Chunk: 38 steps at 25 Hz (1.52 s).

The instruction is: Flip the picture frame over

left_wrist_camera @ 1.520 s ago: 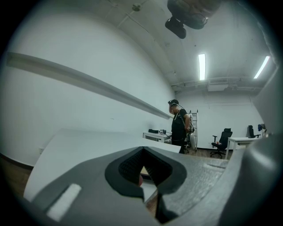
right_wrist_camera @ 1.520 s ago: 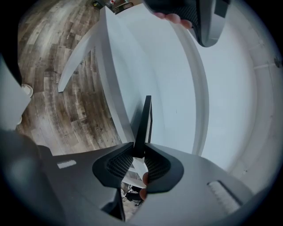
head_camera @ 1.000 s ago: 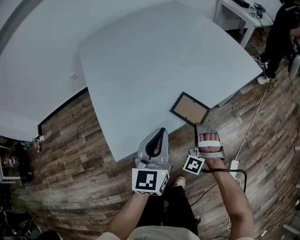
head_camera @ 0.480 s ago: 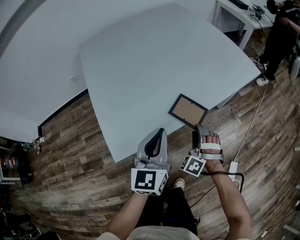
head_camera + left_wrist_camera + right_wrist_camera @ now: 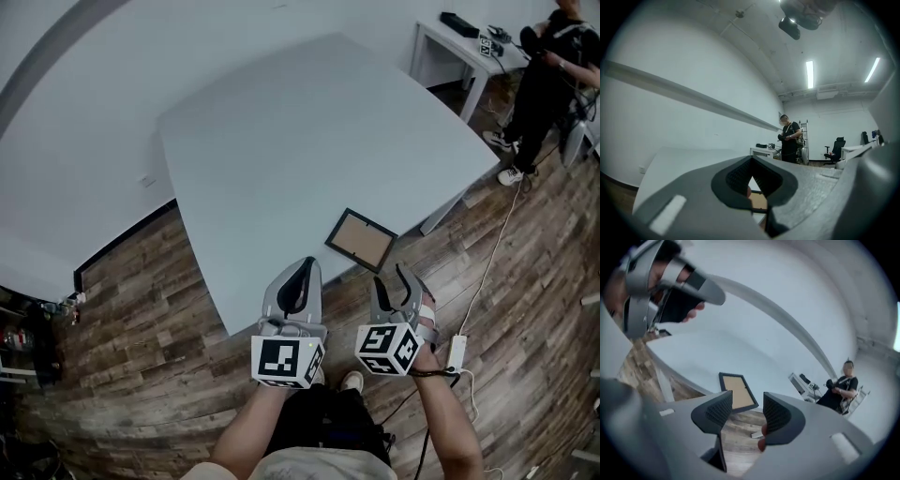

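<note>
- Your left gripper [image 5: 307,265] has its jaws pressed together at the tips with nothing caught between them. In the left gripper view [image 5: 751,164] only a small wedge-shaped gap shows below the pads where they meet.
- Your right gripper [image 5: 391,274] has its jaws spread apart and empty. In the right gripper view [image 5: 747,401] only wood floor shows between them.
- The picture frame [image 5: 360,239] lies flat at the near edge of the table [image 5: 309,122], right of centre in the head view. A brown panel faces up inside its dark border. It is just beyond the right gripper's tips and touches neither gripper.
- That table edge runs diagonally from lower left to middle right. Both grippers hang off it, over the floor.
- Up and left of the frame the pale tabletop is one wide bare stretch.
- The wood floor [image 5: 122,309] wraps the left, bottom and right of the frame, and a white wall fills the upper left.
- At upper right a person in dark clothes [image 5: 544,75] stands by a small white table [image 5: 459,42], well apart from you.
- A white power strip [image 5: 457,352] with its cable lies on the floor at lower right.
- In the left gripper view the frame [image 5: 758,202] shows only as a sliver through the jaw gap.
- Whether the frame's near corner overhangs the table edge cannot be told.
</note>
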{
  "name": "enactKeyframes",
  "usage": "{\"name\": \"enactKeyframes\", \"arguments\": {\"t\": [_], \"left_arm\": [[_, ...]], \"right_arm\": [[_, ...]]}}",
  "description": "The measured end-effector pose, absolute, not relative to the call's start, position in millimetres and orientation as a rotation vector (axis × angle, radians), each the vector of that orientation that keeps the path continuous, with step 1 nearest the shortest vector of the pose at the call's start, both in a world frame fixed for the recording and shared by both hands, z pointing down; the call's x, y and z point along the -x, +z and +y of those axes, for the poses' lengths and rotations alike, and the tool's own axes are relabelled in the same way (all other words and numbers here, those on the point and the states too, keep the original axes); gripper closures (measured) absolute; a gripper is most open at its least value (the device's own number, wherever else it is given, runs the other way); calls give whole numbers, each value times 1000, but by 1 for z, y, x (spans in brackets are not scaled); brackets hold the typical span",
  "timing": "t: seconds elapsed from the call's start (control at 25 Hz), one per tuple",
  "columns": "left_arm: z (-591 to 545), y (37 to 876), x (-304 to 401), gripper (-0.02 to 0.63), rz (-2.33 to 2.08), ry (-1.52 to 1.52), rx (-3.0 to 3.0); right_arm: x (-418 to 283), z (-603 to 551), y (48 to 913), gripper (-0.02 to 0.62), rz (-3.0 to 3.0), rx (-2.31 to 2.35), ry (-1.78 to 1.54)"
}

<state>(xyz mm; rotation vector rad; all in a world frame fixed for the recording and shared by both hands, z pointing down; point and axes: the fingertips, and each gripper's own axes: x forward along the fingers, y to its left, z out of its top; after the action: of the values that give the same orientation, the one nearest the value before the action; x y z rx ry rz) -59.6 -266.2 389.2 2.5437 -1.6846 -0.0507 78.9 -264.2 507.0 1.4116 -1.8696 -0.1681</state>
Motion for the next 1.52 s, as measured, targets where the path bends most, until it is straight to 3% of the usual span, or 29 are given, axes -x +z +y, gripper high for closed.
{"name": "enactKeyframes", "arguments": {"t": [0.44, 0.64, 1.52], "left_arm": [[-261, 351, 56, 606, -1679, -80, -2600], [-248, 337, 51, 604, -1656, -77, -2639], [-226, 346, 60, 606, -1665, -5, -2622]], "right_arm": [[-105, -245, 388, 469, -2246, -1798, 115], [-132, -230, 352, 563, -2271, -2028, 150], [-141, -212, 338, 571, -2343, -2054, 193]]}}
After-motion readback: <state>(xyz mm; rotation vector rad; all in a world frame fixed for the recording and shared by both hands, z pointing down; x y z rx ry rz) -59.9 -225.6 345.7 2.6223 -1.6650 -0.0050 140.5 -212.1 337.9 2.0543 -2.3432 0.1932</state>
